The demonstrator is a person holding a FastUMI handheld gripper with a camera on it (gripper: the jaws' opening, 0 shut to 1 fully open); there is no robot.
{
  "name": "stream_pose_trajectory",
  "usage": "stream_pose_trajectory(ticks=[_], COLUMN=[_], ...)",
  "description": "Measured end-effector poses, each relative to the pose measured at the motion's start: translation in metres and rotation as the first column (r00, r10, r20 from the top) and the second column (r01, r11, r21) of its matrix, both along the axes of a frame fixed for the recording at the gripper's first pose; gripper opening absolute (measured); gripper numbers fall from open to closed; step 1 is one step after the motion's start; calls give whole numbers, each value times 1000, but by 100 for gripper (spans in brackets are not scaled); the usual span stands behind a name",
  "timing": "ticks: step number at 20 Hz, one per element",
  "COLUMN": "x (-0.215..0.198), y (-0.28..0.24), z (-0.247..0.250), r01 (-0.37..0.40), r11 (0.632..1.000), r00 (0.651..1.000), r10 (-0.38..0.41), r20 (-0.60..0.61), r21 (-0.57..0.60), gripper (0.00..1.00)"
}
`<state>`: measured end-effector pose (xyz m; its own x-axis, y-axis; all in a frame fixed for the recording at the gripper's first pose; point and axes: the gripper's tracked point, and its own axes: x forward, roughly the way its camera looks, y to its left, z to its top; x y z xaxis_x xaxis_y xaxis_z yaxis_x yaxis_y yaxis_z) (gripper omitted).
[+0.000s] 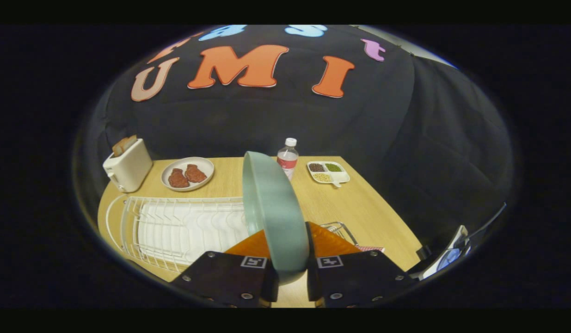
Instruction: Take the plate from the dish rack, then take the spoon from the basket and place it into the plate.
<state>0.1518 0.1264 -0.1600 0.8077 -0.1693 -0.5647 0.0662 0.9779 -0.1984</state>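
Plate [273, 212] stands on edge between your gripper [290, 270] fingers, clamped by both, lifted above the white dish rack [174, 231] at near left. You look to be finishing the first step. The wire basket [340, 229] peeks out just right of the fingers; no spoon is visible. Next, judge a bare patch of table [359, 208] and lay the plate flat before reaching for the spoon.
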Motion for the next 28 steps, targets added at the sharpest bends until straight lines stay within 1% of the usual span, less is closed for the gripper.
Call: stream_pose_trajectory(ticks=[2, 5, 9, 10, 13, 15, 16, 19, 24, 28], x=[-11, -33, -70, -80, -113, -138, -149, -177, -217, -239], y=[1, 3, 8, 10, 16, 16, 12, 1, -4, -2], z=[4, 4, -5, -8, -15, -24, -30, -53, -87, -113], r01=[-4, -17, -19, -21, -25, -13, -7, 5, 79, 119], r11=[997, 980, 929, 910, 819, 763, 746, 732, 647, 600], r00=[1000, 1000, 998, 997, 993, 988, 986, 982, 968, 954], r10=[4, 20, 41, 50, 88, 110, 117, 126, 132, 151], r20=[-2, -13, -50, -60, -83, -110, -121, -142, -213, -259], r21=[81, 196, 369, 415, 573, 646, 666, 681, 758, 791], gripper=[25, 25, 25, 25, 25, 24, 24, 24, 24, 24])
